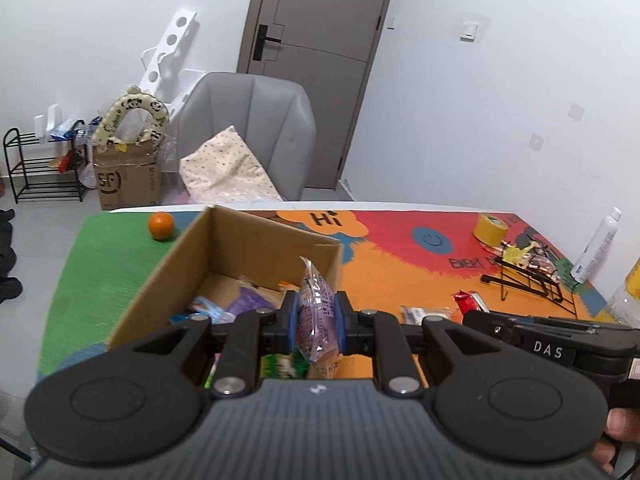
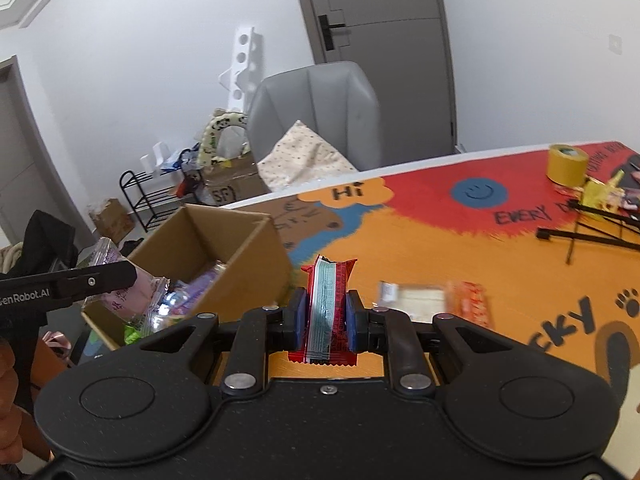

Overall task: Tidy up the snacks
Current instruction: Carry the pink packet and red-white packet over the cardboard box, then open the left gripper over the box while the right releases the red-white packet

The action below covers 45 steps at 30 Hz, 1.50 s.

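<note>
My left gripper (image 1: 316, 320) is shut on a purple snack packet (image 1: 318, 312), held upright just above the open cardboard box (image 1: 256, 240). Several snack packets (image 1: 224, 308) lie inside the box. In the right wrist view my right gripper (image 2: 326, 316) is shut on a red snack bar (image 2: 328, 312), over the orange mat to the right of the cardboard box (image 2: 240, 256). The left gripper's finger (image 2: 80, 284) with the purple packet (image 2: 132, 292) shows at the left edge there. A loose clear-and-orange packet (image 2: 432, 300) lies on the mat ahead of the right gripper.
An orange (image 1: 161, 226) sits on the green part of the mat beyond the box. A yellow tape roll (image 1: 489, 229), a black wire rack (image 1: 532, 280) with snacks, and a white bottle (image 1: 596, 248) stand at the right. A grey chair (image 1: 256, 136) is behind the table.
</note>
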Available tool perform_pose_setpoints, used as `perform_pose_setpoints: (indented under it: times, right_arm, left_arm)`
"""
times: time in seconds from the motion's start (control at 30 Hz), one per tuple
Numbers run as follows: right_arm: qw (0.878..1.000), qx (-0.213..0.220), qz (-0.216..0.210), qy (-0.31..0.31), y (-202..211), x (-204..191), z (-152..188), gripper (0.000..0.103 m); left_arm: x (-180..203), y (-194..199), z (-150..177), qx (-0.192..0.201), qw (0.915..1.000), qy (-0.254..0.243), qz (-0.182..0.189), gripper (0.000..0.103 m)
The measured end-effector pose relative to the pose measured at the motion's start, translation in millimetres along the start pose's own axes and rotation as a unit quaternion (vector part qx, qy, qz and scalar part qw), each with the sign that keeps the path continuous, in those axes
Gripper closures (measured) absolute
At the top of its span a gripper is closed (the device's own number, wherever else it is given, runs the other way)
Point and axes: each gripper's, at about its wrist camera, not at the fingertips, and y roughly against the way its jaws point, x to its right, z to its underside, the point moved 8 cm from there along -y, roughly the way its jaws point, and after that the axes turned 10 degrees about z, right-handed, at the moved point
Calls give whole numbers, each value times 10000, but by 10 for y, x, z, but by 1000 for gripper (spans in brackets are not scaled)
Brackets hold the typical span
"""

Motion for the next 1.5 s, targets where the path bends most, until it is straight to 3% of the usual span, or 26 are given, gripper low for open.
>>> perform_pose_setpoints:
  times: [0.47,1.03,1.13,1.33,1.5]
  right_arm:
    - [9992,29,-288,291,-12,-520,-59,84]
    - [9983,-46,-441,369,-176,-899,-59,84]
    - [9982,-48,-442,393,-199,-937,-72,84]
    - [9981,-96,-488,357,-299,-1014,-89,84]
    - [9977,-156,-563,331,-405,-1101,-116,84]
  left_arm:
    - [-501,148,-90,81,9990,114,-430,86]
    - [-880,10,2,-42,9967,297,-757,85]
    - [-929,61,-19,69,9953,343,-902,80]
    - [-974,109,-4,51,9957,520,-771,76]
    - [-1004,148,11,43,9958,567,-711,65]
